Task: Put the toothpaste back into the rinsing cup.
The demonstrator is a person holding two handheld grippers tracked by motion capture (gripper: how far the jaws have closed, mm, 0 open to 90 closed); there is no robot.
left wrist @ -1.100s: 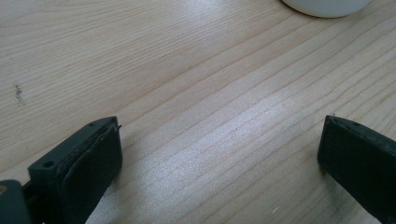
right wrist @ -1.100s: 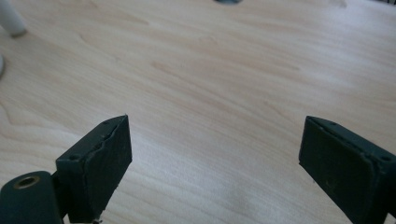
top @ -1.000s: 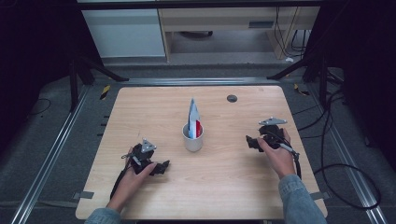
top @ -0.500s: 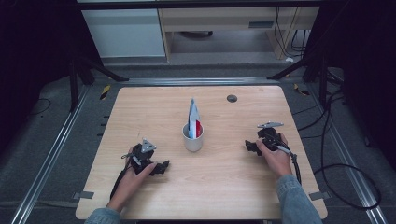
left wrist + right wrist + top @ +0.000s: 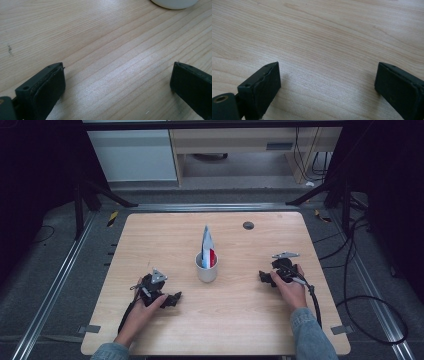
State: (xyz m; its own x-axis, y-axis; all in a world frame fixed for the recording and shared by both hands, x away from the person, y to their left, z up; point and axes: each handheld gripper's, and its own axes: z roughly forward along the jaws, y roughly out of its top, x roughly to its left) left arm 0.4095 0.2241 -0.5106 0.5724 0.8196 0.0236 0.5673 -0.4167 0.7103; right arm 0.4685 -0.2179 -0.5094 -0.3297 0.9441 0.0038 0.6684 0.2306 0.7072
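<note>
Resting both grippers on the pale wooden worktop [image 5: 235,320], we keep the left gripper [image 5: 172,299] and right gripper [image 5: 263,277] jaws wide, empty; the right's have just been opening. The white cup [image 5: 206,268] with its upright red-and-white tube [image 5: 207,246] stands between them, slightly nearer the left jaws.

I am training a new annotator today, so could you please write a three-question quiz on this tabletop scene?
1. True or false: the tube stands upright inside the white cup.
2. Which gripper lies nearer the dark round spot on the table: (a) left gripper, (b) right gripper?
3. What lies between the left gripper's jaws in the left gripper view?

Key:
1. True; its tip rises well above the rim.
2. (b), the right gripper; its jaws have just been opening, with nothing between them.
3. Only bare wood; the jaws stand wide apart.
</note>
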